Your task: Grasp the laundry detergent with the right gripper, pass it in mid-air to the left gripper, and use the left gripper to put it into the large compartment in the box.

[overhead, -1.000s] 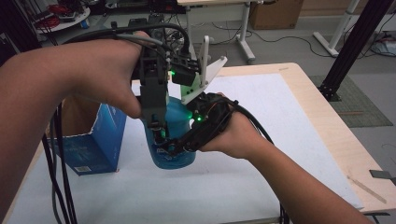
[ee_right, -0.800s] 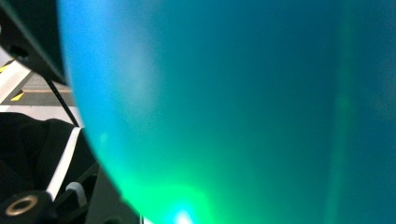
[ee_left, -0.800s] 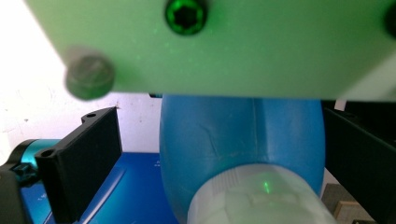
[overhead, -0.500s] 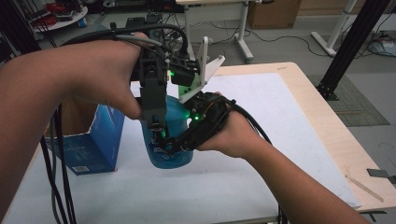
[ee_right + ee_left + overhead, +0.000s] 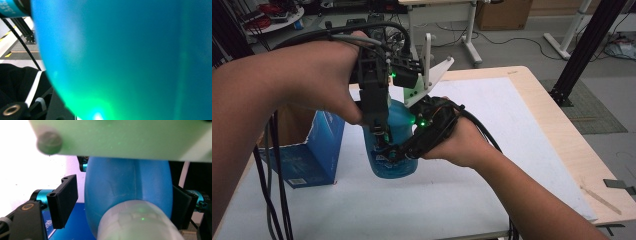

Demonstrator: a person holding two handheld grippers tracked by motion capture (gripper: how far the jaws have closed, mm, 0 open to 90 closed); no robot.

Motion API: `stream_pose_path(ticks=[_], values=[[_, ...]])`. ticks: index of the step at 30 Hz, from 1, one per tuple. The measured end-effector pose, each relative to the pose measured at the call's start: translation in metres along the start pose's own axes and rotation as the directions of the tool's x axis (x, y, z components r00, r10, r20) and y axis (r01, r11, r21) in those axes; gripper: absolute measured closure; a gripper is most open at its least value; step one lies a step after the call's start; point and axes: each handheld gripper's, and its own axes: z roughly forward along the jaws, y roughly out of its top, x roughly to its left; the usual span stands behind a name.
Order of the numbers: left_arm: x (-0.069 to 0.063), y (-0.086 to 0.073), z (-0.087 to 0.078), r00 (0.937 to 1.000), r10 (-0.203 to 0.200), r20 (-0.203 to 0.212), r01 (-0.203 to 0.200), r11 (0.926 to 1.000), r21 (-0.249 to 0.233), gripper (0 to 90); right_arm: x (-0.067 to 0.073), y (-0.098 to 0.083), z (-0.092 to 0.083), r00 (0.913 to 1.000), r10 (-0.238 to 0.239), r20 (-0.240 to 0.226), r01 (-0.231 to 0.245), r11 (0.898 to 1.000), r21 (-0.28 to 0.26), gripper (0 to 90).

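A blue plastic bottle (image 5: 394, 162) stands upright on the white mat, near the table's left side. My right gripper (image 5: 401, 150) comes in from the right and is shut on the bottle's body; up close that blue wall (image 5: 125, 62) is lit green. My left gripper (image 5: 379, 131) points down over the bottle's top. Its jaws have just been closing, with the bottle's shoulder (image 5: 125, 187) and pale cap (image 5: 137, 222) between them. The left pad (image 5: 62, 200) stands a small gap off the bottle, and the other pad (image 5: 181, 205) is at its far side.
An open blue cardboard box (image 5: 312, 150) stands just left of the bottle. The white mat (image 5: 522, 130) covers most of the wooden table (image 5: 562, 135). A thin wooden stick (image 5: 599, 196) lies near the right edge. Black cables (image 5: 274, 175) hang at the left.
Both hands have kept their place at the bottle. The left gripper's jaws look drawn in closer around the bottle's top than a second ago.
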Motion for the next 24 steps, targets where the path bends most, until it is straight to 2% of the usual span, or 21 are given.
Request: stream_pose_path(ticks=[1,10,24], values=[[0.0002,0.0005,0.0001,1.0000,0.008,0.003,-0.008,1.0000,0.001,24.0,-0.0006,-0.0001,-0.0002,1.0000,-0.003,-0.001,0.003,1.000,-0.003,46.1],[0.0013,0.0021,0.0008,1.0000,0.004,0.003,-0.004,0.9999,0.012,26.9,-0.0005,0.0002,0.0005,1.0000,0.000,0.002,0.000,1.000,-0.002,46.1],[0.0035,0.0005,0.0024,0.9996,-0.008,0.028,0.008,0.9998,0.017,35.4,-0.0023,-0.0003,0.0026,1.0000,0.005,0.003,-0.005,1.000,0.000,46.1]])
